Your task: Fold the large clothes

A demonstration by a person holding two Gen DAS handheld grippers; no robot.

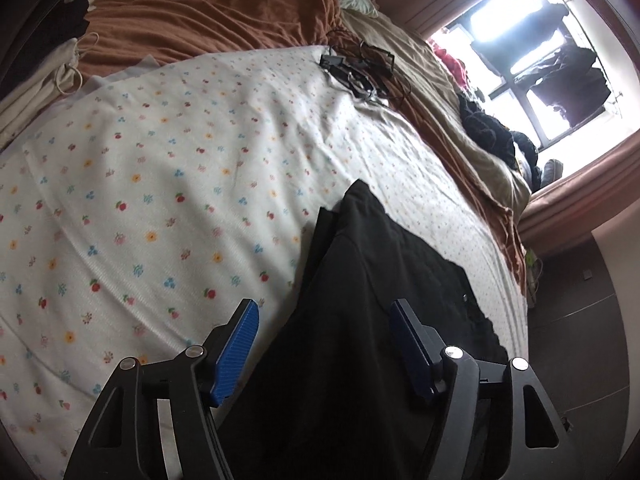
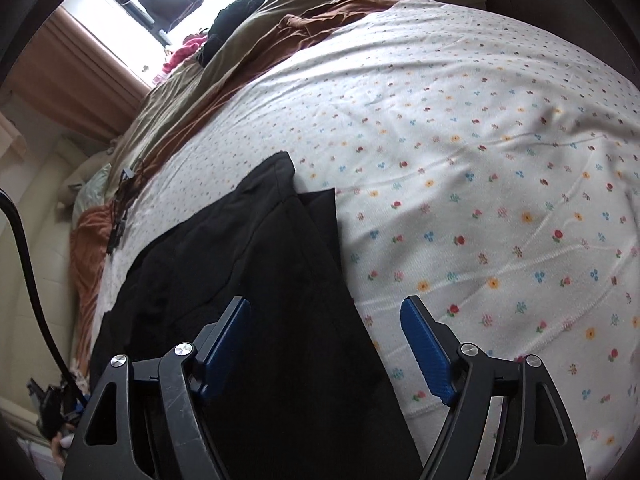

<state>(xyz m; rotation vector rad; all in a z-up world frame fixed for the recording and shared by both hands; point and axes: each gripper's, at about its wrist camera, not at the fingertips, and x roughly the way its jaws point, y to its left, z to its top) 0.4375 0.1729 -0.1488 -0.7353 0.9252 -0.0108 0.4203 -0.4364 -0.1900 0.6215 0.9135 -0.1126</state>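
Item 1, black garment (image 1: 360, 312): dark, heavy fabric lying at the near edge of the bed, on the flower-print sheet (image 1: 160, 168). A narrower panel sticks out beside the main body and ends in a square corner. It lies fairly flat, in overlapping layers; I judge it is partly folded, though I cannot tell which kind of garment it is.

Item 2, left gripper (image 1: 324, 330): I have it tilted down over the garment. Its blue fingers (image 1: 236, 350) stand wide apart and hold nothing; one sits over bare sheet, the other over black cloth, so the garment's long edge runs between them. That straddle looks right to me for closing on that edge.

Item 3, right gripper (image 2: 326, 330): same attitude on the opposite side. Fingers (image 2: 428, 348) spread wide, nothing gripped; one over cloth, one over sheet. Whether any pad touches the fabric I cannot tell.

Item 4, bed surroundings: rust-brown blanket (image 1: 208, 12) and beige bedding (image 2: 192, 92) bunched toward the window (image 1: 532, 52), with a tangle of dark cables (image 1: 360, 68) on the sheet well away from the garment. The open sheet beside the garment gives room to fold.

Assessment: both grippers straddle opposite edges, which suits a symmetrical two-point pick-up for the next fold.
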